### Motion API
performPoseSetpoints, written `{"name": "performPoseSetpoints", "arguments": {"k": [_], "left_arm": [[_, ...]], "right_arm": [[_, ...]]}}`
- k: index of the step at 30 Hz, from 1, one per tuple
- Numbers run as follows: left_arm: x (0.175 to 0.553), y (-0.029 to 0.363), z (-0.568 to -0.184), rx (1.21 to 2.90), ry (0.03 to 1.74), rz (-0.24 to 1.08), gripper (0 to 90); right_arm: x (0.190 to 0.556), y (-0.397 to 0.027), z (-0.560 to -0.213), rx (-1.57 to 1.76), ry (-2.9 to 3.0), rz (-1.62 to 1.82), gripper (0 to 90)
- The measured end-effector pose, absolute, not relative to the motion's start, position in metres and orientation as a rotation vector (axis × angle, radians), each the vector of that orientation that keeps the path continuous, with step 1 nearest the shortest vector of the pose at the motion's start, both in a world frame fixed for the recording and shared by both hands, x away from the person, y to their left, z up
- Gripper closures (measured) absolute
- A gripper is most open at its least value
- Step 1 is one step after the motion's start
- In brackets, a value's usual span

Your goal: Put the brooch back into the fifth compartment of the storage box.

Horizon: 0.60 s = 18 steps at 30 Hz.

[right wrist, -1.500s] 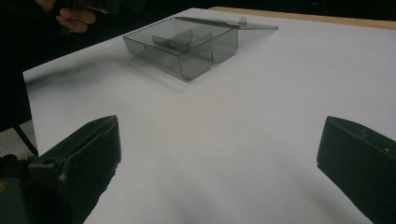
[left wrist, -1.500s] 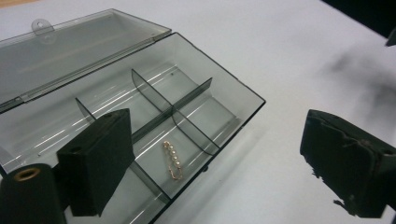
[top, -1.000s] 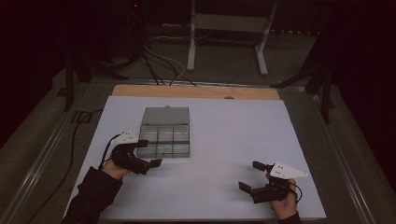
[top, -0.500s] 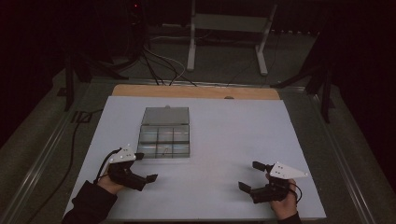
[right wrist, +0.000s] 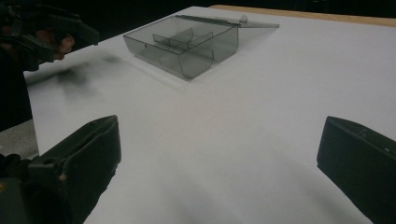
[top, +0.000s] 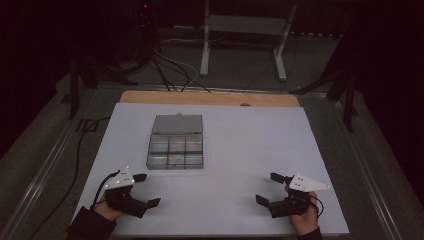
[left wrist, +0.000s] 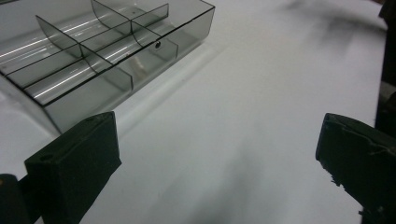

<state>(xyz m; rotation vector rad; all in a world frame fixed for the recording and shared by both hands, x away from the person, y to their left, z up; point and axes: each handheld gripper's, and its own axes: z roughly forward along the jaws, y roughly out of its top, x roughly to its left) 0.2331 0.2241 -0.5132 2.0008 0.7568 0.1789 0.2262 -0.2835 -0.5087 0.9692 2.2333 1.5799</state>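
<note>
High view. White table top [top: 235, 150], with a bare wooden strip along its far edge. Clear compartment box [top: 175, 148]: smoky plastic, set left of the table's middle, lid [top: 177, 124] swung back flat on the far side, six compartments in two rows of three. Left gripper [top: 147, 190]: held in the person's left hand at the near left corner, jaws spread, nothing between them; near the box's front wall but apart from it. Right gripper [top: 270, 188]: held in the person's right hand at the near right edge, jaws spread, nothing between them; well apart from the box. Grey three-cornered plate on top of each. Dark floor beyond the table with cables [top: 170, 75] and a white stand [top: 245, 30].

Left gripper view. Two black jaws stand wide apart at the bottom corners, with bare white table between them. Clear compartment box [left wrist: 107, 51] at upper left, its near corner just beyond the left-hand jaw, not touching it. Dividers visible; a small dark speck shows in one front compartment, too small to identify.

Right gripper view. Two black jaws wide apart, bare white surface between. Clear compartment box [right wrist: 187, 44] farther off at upper centre, lid laid open behind it. Left gripper [right wrist: 70, 30] at the upper left edge, above the table, beside the box.
</note>
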Motion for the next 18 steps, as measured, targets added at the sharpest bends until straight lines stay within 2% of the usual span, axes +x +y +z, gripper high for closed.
{"name": "performPoseSetpoints", "arguments": {"k": [18], "left_arm": [[0.2312,0.2296,-0.5193,1.985,0.769,0.169,1.2]], "right_arm": [[0.2265,-0.2829,-0.5092,0.964,2.241,1.583,0.0]]}}
